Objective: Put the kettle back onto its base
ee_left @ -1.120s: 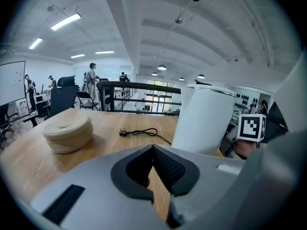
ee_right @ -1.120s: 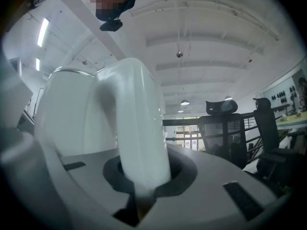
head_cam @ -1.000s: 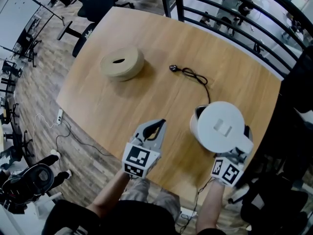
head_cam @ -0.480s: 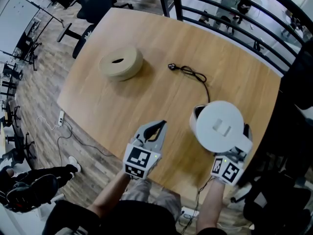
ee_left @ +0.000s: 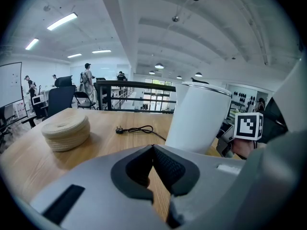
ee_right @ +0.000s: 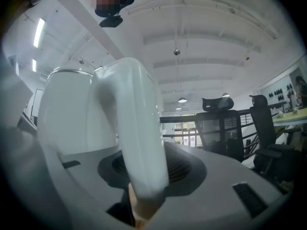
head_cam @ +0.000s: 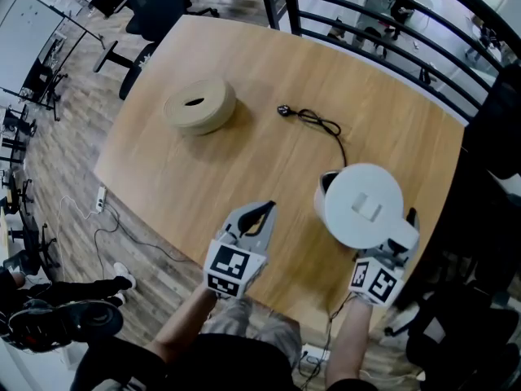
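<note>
From above, a wooden table (head_cam: 203, 177) fills the view. A white kettle (head_cam: 362, 206) stands near its right edge, lid up. The right gripper (head_cam: 401, 236) sits just behind the kettle, at its handle (head_cam: 399, 228). The left gripper (head_cam: 265, 208) hovers over the near edge, beside the kettle but apart from it. A black cord (head_cam: 321, 126) runs from its plug on the tabletop to the kettle's foot. The base cannot be made out. A woven disc (head_cam: 199, 104) lies well apart, far left.

In the left gripper view, the jaws meet at their tips, with nothing between them. The kettle stands upright on the table, ahead and to the right.

In the right gripper view, the handle runs down between the jaws, which are opening. A gap shows between the handle and the right pad. The kettle's body stands just beyond, to the left.
</note>
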`<state>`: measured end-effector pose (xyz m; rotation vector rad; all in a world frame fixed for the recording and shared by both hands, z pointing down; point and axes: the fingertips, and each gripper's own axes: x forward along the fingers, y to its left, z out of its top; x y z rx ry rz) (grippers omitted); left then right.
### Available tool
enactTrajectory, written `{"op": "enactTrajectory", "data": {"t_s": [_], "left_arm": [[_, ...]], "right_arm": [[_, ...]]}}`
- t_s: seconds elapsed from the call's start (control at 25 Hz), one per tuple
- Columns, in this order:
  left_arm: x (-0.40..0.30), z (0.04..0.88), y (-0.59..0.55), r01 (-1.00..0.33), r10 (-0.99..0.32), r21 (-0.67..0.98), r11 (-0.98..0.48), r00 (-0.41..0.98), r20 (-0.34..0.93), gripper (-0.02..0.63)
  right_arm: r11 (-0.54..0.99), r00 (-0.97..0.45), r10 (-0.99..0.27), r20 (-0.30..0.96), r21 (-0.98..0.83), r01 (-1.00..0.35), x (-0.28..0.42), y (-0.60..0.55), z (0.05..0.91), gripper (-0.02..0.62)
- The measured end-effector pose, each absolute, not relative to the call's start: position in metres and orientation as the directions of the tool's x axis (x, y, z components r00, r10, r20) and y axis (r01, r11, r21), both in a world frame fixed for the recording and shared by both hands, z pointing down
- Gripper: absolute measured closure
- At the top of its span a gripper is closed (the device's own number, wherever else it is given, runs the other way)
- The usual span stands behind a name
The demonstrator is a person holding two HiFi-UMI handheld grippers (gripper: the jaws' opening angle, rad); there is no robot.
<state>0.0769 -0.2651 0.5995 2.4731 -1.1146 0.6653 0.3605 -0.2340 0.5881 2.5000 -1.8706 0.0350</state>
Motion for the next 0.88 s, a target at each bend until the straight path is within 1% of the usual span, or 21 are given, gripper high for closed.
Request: {"op": "enactTrajectory", "data": {"t_s": [0.12,0.28,0.88], "left_arm": [[0.076,0.599,-0.264,-0.766,-0.604,0.115,-0.632,0.581,0.545,0.606],[0.074,0.597,-0.262,-0.765,-0.606,0.113,-0.634,0.583,0.541,0.606],[0.072,0.570,-0.250,-0.747,-0.610,0.105,-0.657,0.608,0.508,0.606]], "right_arm": [[-0.293,0.293,-0.955,0.040,0.003,-0.956,0.362,-0.231,0.591,0.438],[-0.295,0.295,-0.955,0.045,0.006,-0.956,0.362,-0.230,0.590,0.418],[-0.287,0.289,-0.953,0.089,0.031,-0.957,0.353,-0.210,0.580,0.408]]}}
